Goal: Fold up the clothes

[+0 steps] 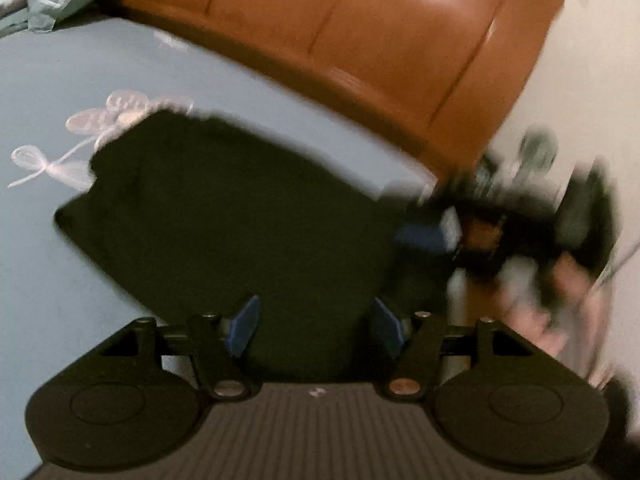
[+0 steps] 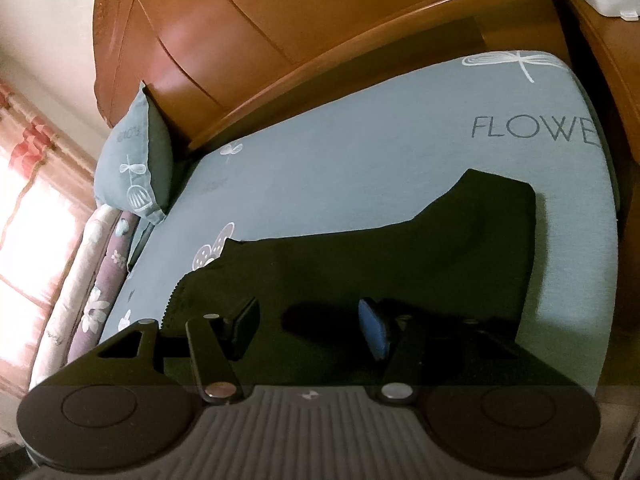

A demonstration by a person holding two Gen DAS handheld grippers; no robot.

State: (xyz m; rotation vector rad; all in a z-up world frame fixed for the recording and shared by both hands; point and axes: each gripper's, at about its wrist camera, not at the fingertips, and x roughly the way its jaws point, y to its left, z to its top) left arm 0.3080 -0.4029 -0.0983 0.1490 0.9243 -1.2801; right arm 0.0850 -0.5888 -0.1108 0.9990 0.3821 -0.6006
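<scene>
Dark garment (image 2: pixel 360 256) lies flat on the bedsheet (image 2: pixel 320 168) just ahead of both tools; left gripper (image 1: pixel 316 326) and right gripper (image 2: pixel 312 326) hover spread, empty. Fold stage unclear; any grasp needs an edge

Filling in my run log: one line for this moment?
black garment flat on bed | left gripper open | right gripper open | nothing gripped

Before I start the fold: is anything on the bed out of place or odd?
Nothing stands out. The black garment lies flat on the blue-grey sheet, and both the left gripper and right gripper are open and empty above it.
</scene>
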